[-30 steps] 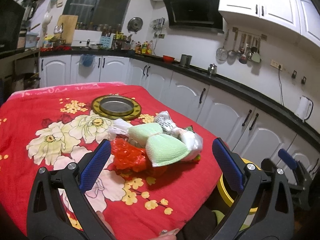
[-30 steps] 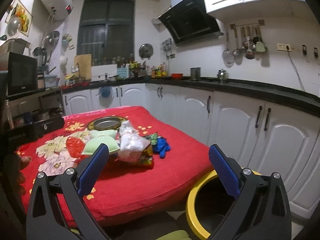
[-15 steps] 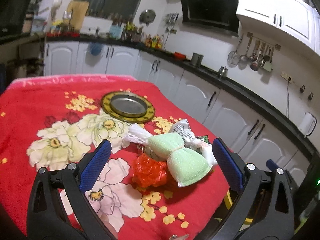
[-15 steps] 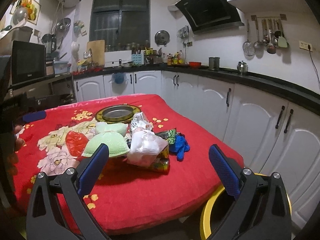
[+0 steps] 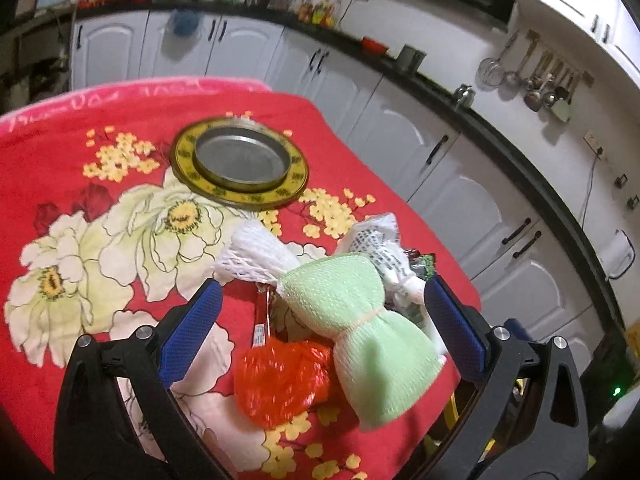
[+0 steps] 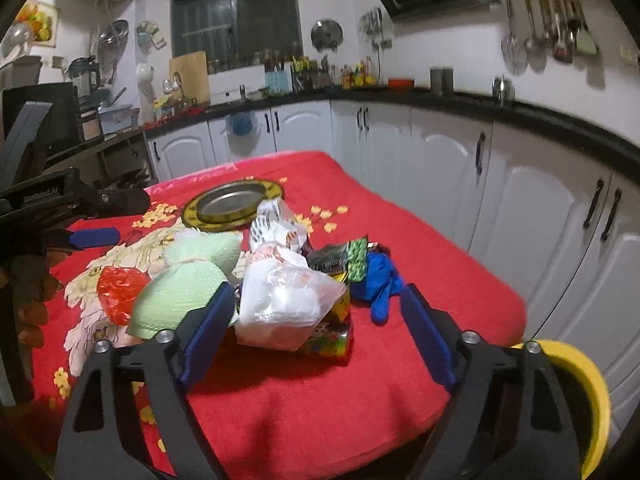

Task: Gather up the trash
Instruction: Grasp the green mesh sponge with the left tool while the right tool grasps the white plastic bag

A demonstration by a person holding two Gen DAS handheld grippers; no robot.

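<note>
My left gripper (image 5: 320,326), jaws spread, straddles the green mesh bundle (image 5: 360,320), its long axis running diagonally between them.

No legible text on anything.

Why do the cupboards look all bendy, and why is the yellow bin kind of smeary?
Both wrist views use fisheye lenses, so the straight counter edge curves in the left wrist view and the white cupboards bow in the right wrist view. The yellow bin sits at the right wrist picture's stretched corner and looks motion-blurred. Dark corners are the lens rim.
</note>
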